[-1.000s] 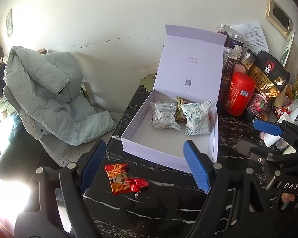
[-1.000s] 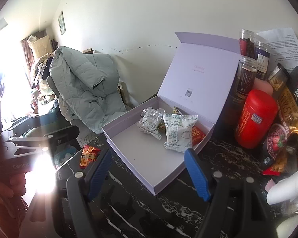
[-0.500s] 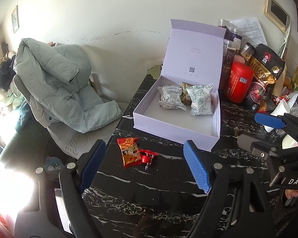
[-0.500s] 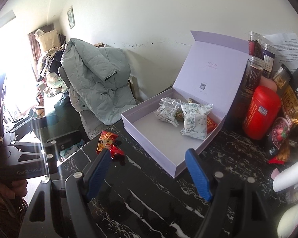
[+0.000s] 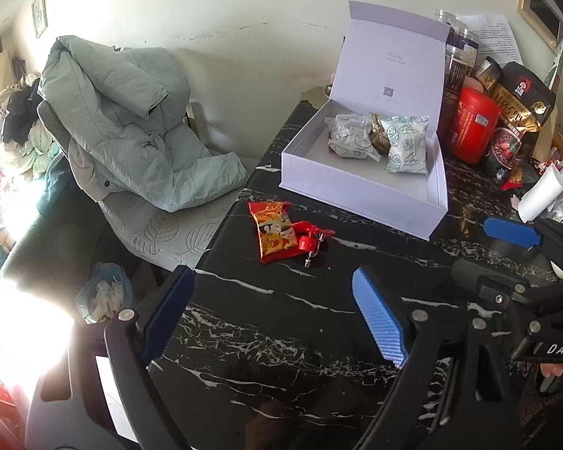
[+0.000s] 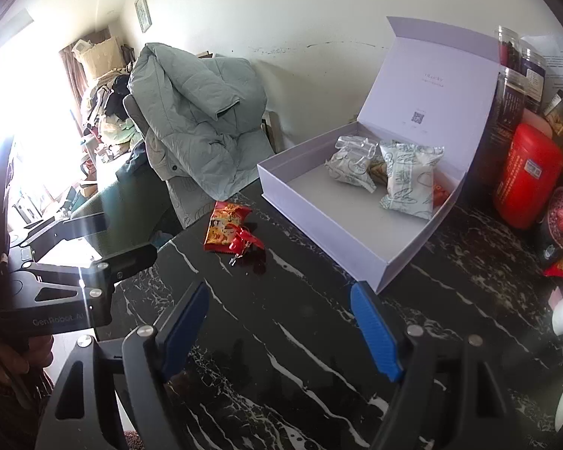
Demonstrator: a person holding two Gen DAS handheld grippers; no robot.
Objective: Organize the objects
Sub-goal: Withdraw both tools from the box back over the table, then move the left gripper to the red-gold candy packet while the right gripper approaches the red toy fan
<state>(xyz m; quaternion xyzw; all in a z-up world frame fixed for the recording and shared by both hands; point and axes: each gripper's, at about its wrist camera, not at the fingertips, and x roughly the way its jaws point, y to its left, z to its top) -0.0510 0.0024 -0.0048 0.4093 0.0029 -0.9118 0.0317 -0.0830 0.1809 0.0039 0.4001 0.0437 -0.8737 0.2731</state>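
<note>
An open white box [image 5: 360, 187] [image 6: 319, 210] sits on the black marble table [image 5: 281, 337] [image 6: 300, 356] with its lid upright. Several pale snack packets [image 5: 407, 144] [image 6: 411, 180] lie inside it. A red snack packet [image 5: 274, 230] [image 6: 223, 227] and a small red clip [image 5: 309, 242] [image 6: 244, 242] lie on the table left of the box. My left gripper [image 5: 274, 315] is open and empty, well short of the red packet. My right gripper [image 6: 281, 332] is open and empty, in front of the box. The right gripper's finger [image 5: 510, 230] also shows in the left wrist view.
A red canister [image 5: 473, 129] [image 6: 525, 174], jars and snack bags crowd the table's far right. A chair with a pale green jacket [image 5: 131, 120] [image 6: 202, 123] stands left of the table. A white tube [image 5: 542, 195] lies at the right edge.
Both grippers have pulled back from the box, so more bare table shows in front. The box and red packet look farther away. Both stay open.
</note>
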